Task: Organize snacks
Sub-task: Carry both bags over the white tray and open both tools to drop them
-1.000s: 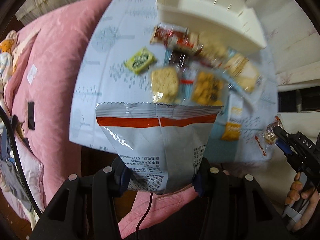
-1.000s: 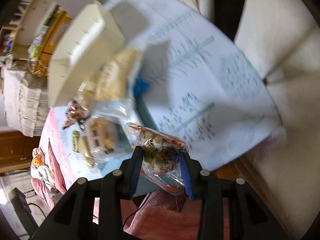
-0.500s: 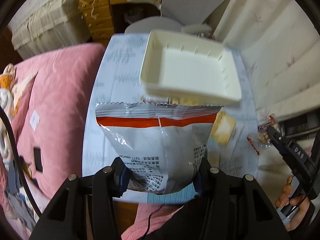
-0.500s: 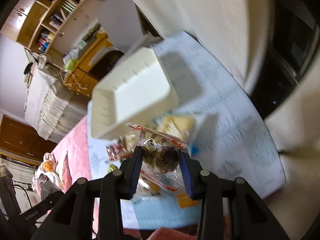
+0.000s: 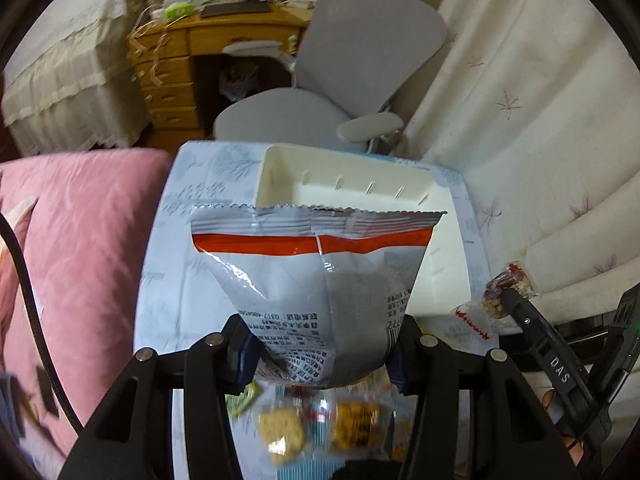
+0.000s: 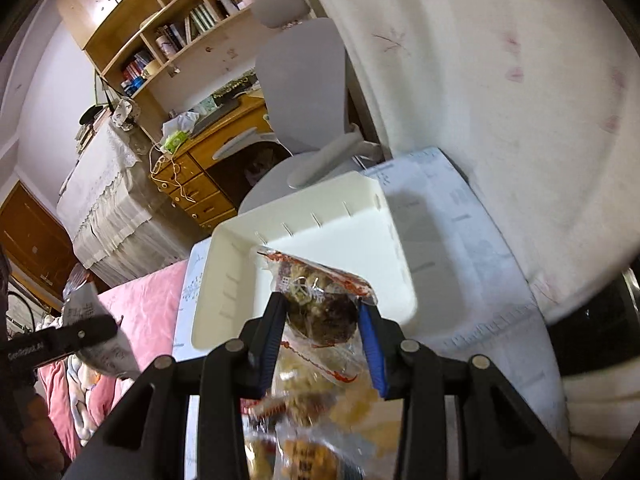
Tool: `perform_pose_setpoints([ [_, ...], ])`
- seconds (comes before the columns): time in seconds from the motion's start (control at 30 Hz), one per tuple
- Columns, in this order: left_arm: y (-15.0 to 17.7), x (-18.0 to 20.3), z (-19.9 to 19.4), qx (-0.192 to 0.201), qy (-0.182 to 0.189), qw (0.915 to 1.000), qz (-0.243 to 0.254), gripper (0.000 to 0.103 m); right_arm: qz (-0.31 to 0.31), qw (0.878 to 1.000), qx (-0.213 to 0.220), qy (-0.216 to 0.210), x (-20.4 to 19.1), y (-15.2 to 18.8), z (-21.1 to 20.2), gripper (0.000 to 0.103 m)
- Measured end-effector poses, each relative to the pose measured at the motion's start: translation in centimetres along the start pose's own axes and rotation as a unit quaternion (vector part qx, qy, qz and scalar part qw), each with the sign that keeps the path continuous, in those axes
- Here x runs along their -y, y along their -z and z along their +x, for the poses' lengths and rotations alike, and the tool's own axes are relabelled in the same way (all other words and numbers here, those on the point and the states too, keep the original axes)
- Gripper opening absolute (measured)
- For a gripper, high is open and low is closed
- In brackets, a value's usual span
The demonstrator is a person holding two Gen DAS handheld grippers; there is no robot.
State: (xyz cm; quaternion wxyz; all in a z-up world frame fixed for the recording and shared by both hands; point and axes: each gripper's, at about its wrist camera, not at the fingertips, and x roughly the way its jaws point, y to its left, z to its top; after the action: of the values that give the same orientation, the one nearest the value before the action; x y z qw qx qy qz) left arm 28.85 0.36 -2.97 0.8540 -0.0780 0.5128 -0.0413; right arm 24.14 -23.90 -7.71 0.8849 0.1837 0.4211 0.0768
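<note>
snacks (image 5: 320, 432) below; grippers (both loaded) over tray (image 6: 224, 280).

Grey office chair (image 5: 360, 64) sits top center, wooden desk (image 5: 172, 76) upper left, pink quilt (image 5: 80, 248) along the left edge.

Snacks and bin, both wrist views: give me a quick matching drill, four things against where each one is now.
Things:
1. silver bag with red stripe
2. clear packet of dark snack
3. white bin
4. loose wrapped crackers

Places:
A. on the blue-printed cloth, nothing visible inside
B. clamped in the right gripper
C. lying on the cloth on the near side of the bin
D. clamped in the left gripper

Pairs: 1-D, 2-B, 3-A, 4-C
</note>
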Motion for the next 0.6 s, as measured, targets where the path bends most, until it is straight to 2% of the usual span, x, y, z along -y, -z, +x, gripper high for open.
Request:
perform_pose_setpoints([
  [0.17,-1.5,0.2,3.3,0.021,0.019,0.9994,0.018,0.050,-0.029,1.000,0.001,-0.006,-0.8,-0.3,2.6,0.037],
  [0.2,-2.1,0.2,4.1,0.023,0.028,0.9992,0.018,0.053,-0.029,1.000,-0.004,-0.010,-0.8,-0.3,3.2,0.037],
  [0.23,-2.3,0.3,4.5,0.022,0.032,0.9991,0.017,0.060,-0.027,1.000,-0.006,-0.010,-0.8,-0.4,3.6,0.038],
  [0.27,-2.8,0.3,5.0,0.019,0.034,0.9991,0.016,0.078,-0.025,1.000,-0.008,-0.009,-0.8,-0.6,3.9,0.040],
  [0.3,-3.1,0.3,5.6,0.020,0.031,0.9992,0.013,0.084,-0.019,1.000,-0.014,-0.010,-0.6,-0.7,4.5,0.040],
  [0.37,-3.3,0.3,6.0,0.027,0.027,0.9993,0.007,0.084,-0.004,0.999,-0.034,-0.028,-0.2,-1.1,5.5,0.043],
  [0.47,-3.4,0.0,6.6,0.014,0.020,0.9997,-0.005,0.084,0.008,0.999,-0.042,-0.023,0.3,-1.2,6.0,0.062],
  [0.6,-2.4,-0.5,7.0,-0.012,-0.005,0.9999,-0.009,0.084,0.014,0.999,-0.046,-0.020,0.4,-1.0,6.2,0.065],
])
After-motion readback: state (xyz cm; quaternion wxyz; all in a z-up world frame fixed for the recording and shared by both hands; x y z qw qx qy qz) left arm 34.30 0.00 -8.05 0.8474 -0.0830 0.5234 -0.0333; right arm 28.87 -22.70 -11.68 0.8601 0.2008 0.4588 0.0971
